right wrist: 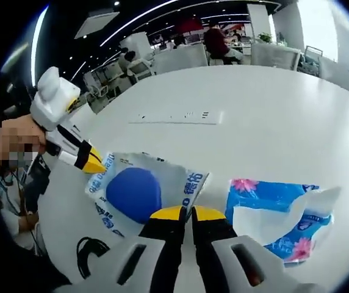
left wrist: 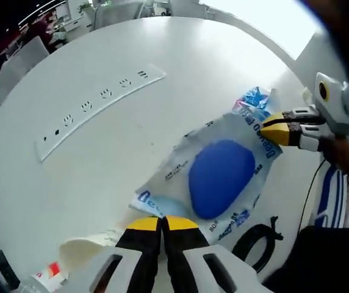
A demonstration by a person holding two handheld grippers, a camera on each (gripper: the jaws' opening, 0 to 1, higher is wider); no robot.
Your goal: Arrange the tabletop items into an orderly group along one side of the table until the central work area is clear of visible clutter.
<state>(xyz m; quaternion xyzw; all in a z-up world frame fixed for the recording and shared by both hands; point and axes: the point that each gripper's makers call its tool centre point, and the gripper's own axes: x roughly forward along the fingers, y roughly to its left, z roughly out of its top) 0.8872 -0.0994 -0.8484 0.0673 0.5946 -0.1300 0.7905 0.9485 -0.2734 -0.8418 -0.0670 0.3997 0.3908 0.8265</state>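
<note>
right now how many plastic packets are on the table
2: the clear packet with the blue pad, gripped at opposite edges by both grippers, and the blue flowered tissue packet beside it. Others may be hidden.

power strip (left wrist: 98, 102) mid-table, bare tabletop (left wrist: 180, 61) beyond

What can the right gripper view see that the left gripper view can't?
Right gripper view: a person sitting far behind the white table, and the whole flowery blue tissue pack.

Left gripper view: a cream-white thing and a red-and-white label beside the left claw.

Both: the white power strip, the black cable, and the clear packet with a blue pad inside. The left claw and right claw each seem to pinch one end of it.
</note>
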